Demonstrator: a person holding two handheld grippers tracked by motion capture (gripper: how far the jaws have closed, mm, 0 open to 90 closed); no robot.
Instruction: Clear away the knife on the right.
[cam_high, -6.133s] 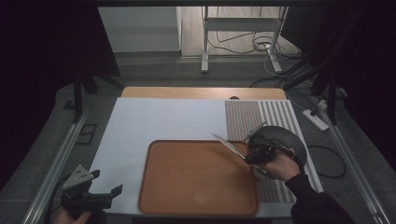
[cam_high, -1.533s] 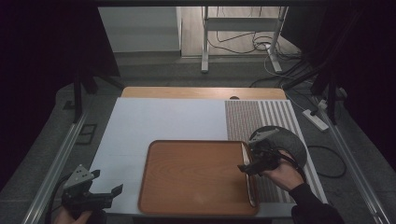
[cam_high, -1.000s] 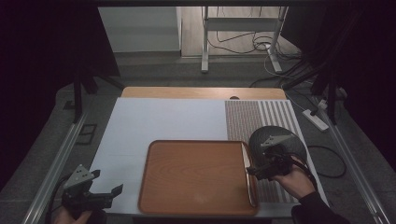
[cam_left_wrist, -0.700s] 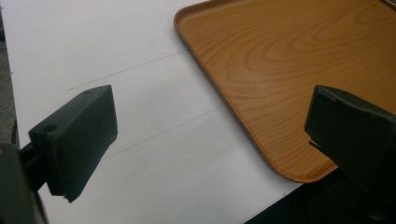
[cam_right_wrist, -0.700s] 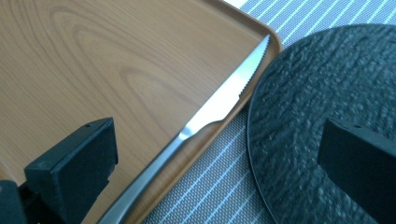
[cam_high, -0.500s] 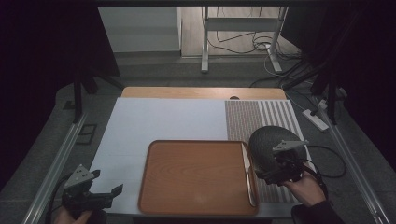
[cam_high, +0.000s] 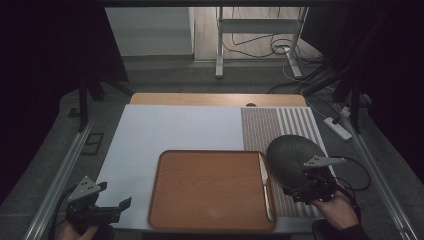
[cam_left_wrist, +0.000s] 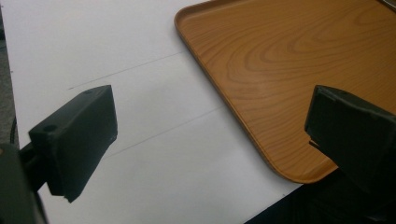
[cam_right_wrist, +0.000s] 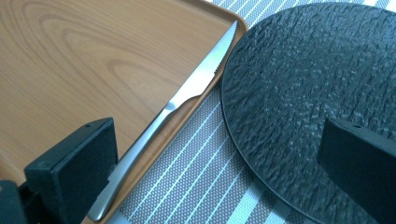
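right gripper: jaws spread wide, holding nothing, hovering over the near edge of the black plate
knife: just off the right gripper's left jaw, lying along the inside right rim of the wooden tray (blade pointing away from the gripper)
plate: sits on the striped placemat, right beside the tray
left gripper: also wide open and empty, tray corner just ahead of its right jaw

Dim room beyond the table: grey floor, white metal stand (cables beneath), dark surroundings.
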